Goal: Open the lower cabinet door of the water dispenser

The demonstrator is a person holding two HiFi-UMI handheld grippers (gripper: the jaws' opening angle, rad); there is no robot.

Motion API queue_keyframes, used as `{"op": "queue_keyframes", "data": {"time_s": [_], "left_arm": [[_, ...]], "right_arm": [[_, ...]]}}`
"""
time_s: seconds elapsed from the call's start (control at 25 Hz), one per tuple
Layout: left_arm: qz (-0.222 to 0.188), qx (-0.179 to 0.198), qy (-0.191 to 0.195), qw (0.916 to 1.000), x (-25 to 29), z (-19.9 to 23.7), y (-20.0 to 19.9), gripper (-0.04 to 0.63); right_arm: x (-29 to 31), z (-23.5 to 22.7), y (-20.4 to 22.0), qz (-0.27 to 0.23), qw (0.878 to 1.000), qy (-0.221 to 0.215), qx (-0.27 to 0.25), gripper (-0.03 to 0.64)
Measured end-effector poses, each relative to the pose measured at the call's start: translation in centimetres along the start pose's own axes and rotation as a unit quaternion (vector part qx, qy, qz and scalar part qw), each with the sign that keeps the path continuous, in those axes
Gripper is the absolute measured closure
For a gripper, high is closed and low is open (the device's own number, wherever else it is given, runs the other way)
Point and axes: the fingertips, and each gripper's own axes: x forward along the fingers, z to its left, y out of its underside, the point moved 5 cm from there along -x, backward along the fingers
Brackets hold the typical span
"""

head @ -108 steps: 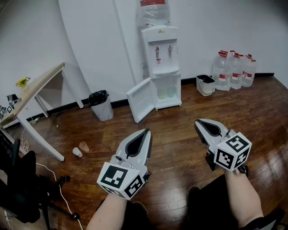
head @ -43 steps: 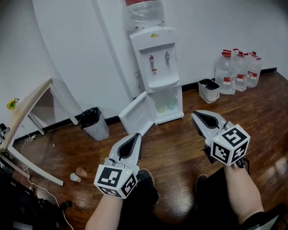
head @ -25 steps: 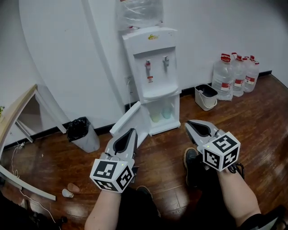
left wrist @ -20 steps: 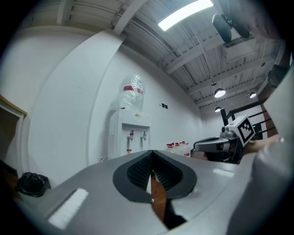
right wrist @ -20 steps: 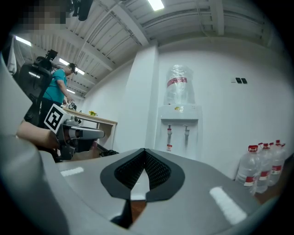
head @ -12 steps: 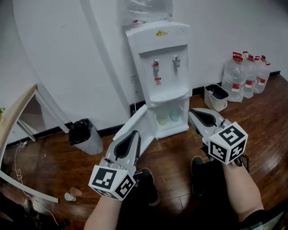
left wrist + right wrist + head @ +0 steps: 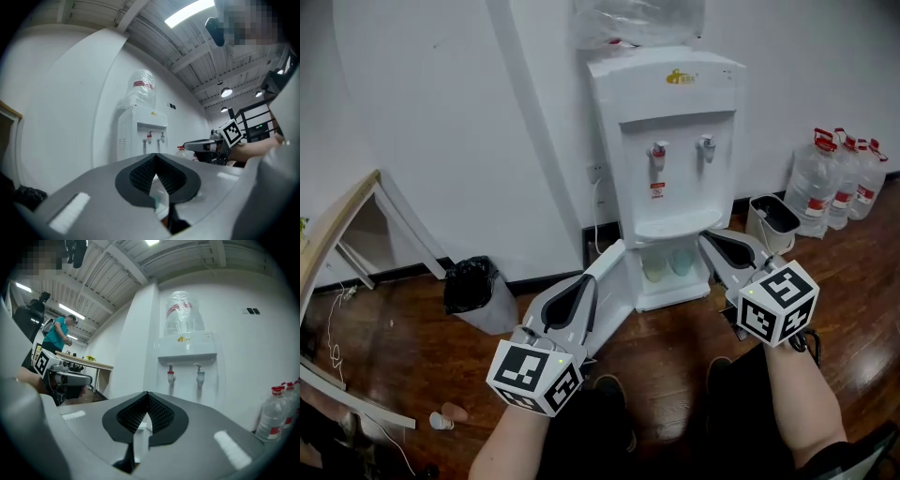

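The white water dispenser (image 7: pixel 675 141) stands against the wall with a clear bottle (image 7: pixel 637 19) on top. Its lower cabinet door (image 7: pixel 614 281) hangs open, swung out to the left, and two pale cups (image 7: pixel 667 267) show inside. My left gripper (image 7: pixel 589 278) is shut and empty, with its tip in front of the open door's panel. Also shut and empty, my right gripper (image 7: pixel 705 238) is near the cabinet's right edge. From the left gripper view (image 7: pixel 155 154) the dispenser (image 7: pixel 140 131) lies ahead. The right gripper view (image 7: pixel 147 393) faces the dispenser's taps (image 7: pixel 185 373).
A black trash bin (image 7: pixel 473 286) stands left of the door, a wooden table (image 7: pixel 337 225) further left. A white bin (image 7: pixel 772 220) and several water jugs (image 7: pixel 839 183) are to the right. A paper cup (image 7: pixel 441 420) lies on the wood floor. A person (image 7: pixel 58 331) stands in the background.
Both grippers have been carried closer to the dispenser, which now looms larger in the head view. The cabinet door was open in every earlier frame. Both jaws look unchanged.
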Motion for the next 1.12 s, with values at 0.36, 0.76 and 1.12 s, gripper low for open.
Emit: {"op": "queue_keyframes", "data": {"time_s": [0.36, 0.76, 1.12], "left_arm": [[-0.014, 0.007, -0.004, 0.9999, 5.1, 2.0, 0.9, 0.560], [0.006, 0.008, 0.029, 0.9995, 7.7, 1.7, 2.0, 0.560], [0.018, 0.045, 0.030, 0.9984, 7.0, 0.5, 2.3, 0.560]], "right_arm": [[3.9, -2.9, 1.6, 0.007, 1.000, -0.004, -0.001, 0.614], [4.0, -2.5, 0.0, -0.005, 0.999, -0.046, 0.004, 0.614], [3.2, -2.7, 1.4, -0.004, 0.999, -0.028, 0.023, 0.614]]}}
